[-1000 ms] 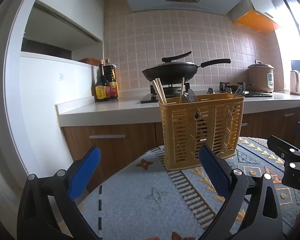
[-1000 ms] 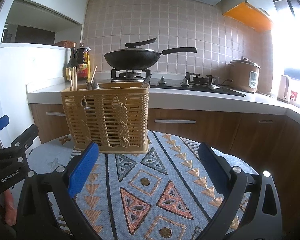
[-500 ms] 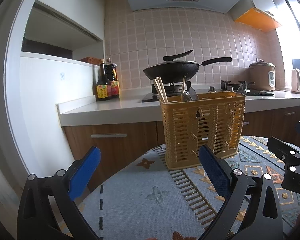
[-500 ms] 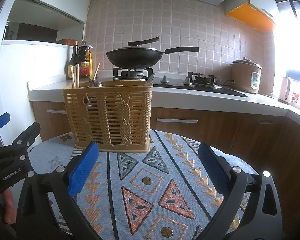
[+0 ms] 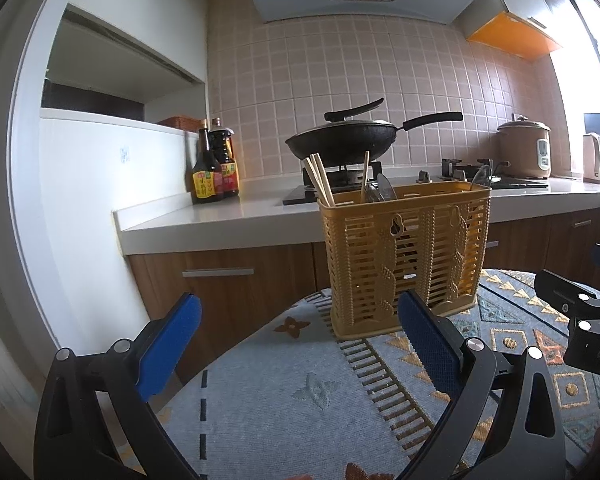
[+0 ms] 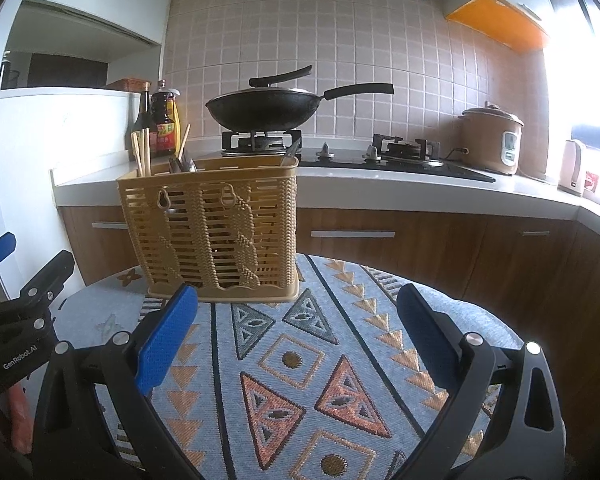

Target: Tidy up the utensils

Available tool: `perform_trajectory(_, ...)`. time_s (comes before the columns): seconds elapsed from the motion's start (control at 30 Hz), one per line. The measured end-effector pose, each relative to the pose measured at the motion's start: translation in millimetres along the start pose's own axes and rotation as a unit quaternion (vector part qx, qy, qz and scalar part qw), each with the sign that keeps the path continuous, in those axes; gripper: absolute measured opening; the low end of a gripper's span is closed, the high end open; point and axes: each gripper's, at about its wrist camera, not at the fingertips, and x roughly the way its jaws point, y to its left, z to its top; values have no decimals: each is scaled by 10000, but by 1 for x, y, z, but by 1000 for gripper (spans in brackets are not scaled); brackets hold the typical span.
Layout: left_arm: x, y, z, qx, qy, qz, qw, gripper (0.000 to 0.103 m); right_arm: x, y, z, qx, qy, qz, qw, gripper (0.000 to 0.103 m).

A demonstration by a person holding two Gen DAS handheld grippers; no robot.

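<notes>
Inside, basket (image 5: 404,256) slats obscure the utensils' (image 5: 374,190) lower ends.

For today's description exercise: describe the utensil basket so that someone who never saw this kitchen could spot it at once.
Start at the round table with the patterned blue cloth, in front of the white kitchen counter. At its far edge stands the tan slotted plastic basket. It is the only container on the table, with wooden chopsticks poking from its top.

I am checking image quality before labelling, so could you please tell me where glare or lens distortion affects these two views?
Right wrist view: the window at the right edge is blown out white, washing over the pale electric kettle. Left wrist view: milder glare there; fisheye bends the white wall edge into a curve. The tan plastic utensil basket stays sharp in both.
</notes>
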Motion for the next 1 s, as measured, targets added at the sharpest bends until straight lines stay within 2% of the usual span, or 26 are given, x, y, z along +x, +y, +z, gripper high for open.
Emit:
perform_trajectory(0.53, 1, 2, 0, 29, -8, 83, 10000, 96, -2, 9, -2, -214, 2, -1, 9998, 95)
perform_trajectory(0.67, 1, 7, 0, -87, -31, 16, 10000, 96, -1, 10, -2, -214, 4, -3, 9998, 95)
perform_trajectory(0.8, 8, 10, 0, -184, 154, -39, 9997, 96, -2, 7, -2, -116, -2, -6, 9999, 95)
perform_trajectory(1.0, 5, 4, 0, -69, 108, -120, 9998, 96, -2, 5, -1, -90, -1, -20, 10000, 95)
